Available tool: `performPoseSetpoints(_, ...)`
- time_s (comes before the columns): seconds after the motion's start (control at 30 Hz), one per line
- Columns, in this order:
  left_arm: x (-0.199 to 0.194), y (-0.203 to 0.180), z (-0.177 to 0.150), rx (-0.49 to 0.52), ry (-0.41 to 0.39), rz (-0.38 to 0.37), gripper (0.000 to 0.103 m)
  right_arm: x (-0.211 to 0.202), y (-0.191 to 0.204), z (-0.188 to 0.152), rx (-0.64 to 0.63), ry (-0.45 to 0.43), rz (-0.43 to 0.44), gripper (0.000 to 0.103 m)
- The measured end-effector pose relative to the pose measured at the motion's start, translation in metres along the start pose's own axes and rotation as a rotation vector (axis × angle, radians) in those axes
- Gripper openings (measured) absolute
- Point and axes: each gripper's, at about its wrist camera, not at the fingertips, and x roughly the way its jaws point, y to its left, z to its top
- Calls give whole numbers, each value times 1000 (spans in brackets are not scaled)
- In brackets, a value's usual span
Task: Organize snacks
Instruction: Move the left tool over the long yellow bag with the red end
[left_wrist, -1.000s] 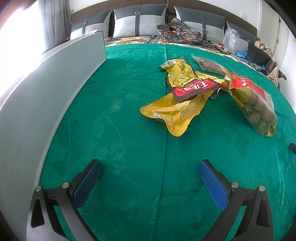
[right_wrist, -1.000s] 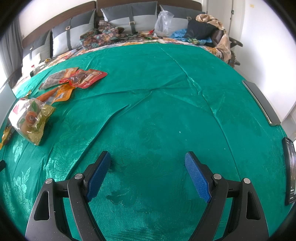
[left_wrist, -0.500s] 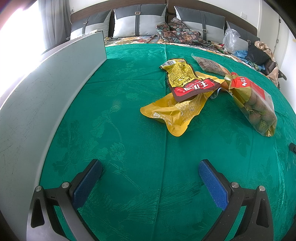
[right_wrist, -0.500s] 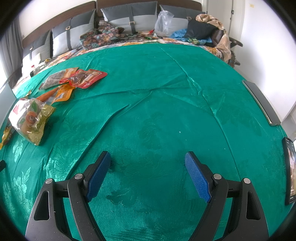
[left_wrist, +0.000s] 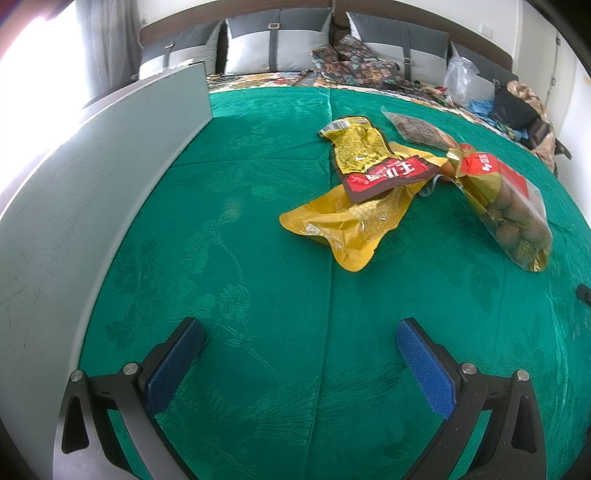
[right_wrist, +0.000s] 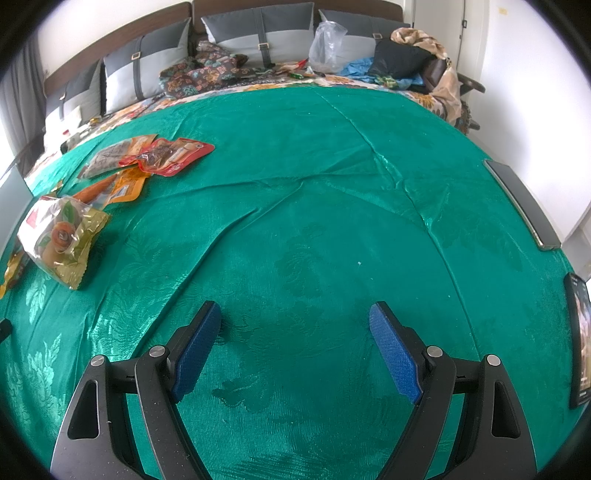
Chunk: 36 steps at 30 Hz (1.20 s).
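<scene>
Snack packs lie on a green cloth (left_wrist: 258, 295). In the left wrist view a yellow pouch (left_wrist: 347, 225) lies ahead, with a red and yellow pack (left_wrist: 373, 162) on top of it, a clear bag of round snacks (left_wrist: 506, 206) to the right and a brownish pack (left_wrist: 417, 129) behind. My left gripper (left_wrist: 299, 332) is open and empty, well short of them. In the right wrist view the same clear bag (right_wrist: 59, 240), an orange pack (right_wrist: 114, 188) and a red pack (right_wrist: 170, 155) lie far left. My right gripper (right_wrist: 295, 317) is open and empty over bare cloth (right_wrist: 332, 221).
A tall grey panel (left_wrist: 92, 177) runs along the left edge. Grey pillows (left_wrist: 273, 44) and piled clothes and bags (right_wrist: 399, 59) are at the back. A dark flat device (right_wrist: 524, 203) and another dark flat device (right_wrist: 580, 339) lie at the right edge.
</scene>
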Motion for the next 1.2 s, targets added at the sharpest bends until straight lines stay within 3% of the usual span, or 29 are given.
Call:
performPoseSetpoints(0.07, -2, 4, 8, 0, 46, -61, 102, 0, 0, 0, 0, 0, 0, 85)
performPoseSetpoints(0.17, -17, 10, 34, -38, 23, -164, 102, 0, 0, 0, 0, 0, 0, 85)
performPoseSetpoints(0.27, -23, 6, 88, -52, -6, -205, 102, 0, 0, 0, 0, 0, 0, 85)
performPoseSetpoints(0.33, -12, -2, 117, -61, 17, -233, 102, 0, 0, 0, 0, 0, 0, 85)
performPoseSetpoints(0.4, 13, -14, 145, -62, 66, -228, 99, 0, 1, 0, 1, 0, 0, 85)
performPoseSetpoints(0.43, 28, -20, 156, -58, 86, -201, 94, 0, 0, 0, 1, 0, 0, 85)
performPoseSetpoints(0.53, 73, -26, 175, -110, 184, -138, 92, 0, 1, 0, 1, 0, 0, 85)
performPoseSetpoints(0.63, 95, -14, 172, -234, 241, -194, 53, 0, 1, 0, 1, 0, 1, 85)
performPoseSetpoints(0.73, 83, -4, 161, -245, 191, -249, 43, 0, 1, 0, 1, 0, 0, 85)
performPoseSetpoints(0.93, 20, 44, 113, -240, 136, -200, 41, 0, 1, 0, 1, 0, 0, 86)
performPoseSetpoints(1.07, -15, 62, 74, -177, 167, -113, 41, 0, 1, 0, 1, 0, 0, 86)
performPoseSetpoints(1.2, -16, 59, 27, -120, 218, -40, 43, 0, 1, 1, 2, 0, 0, 86)
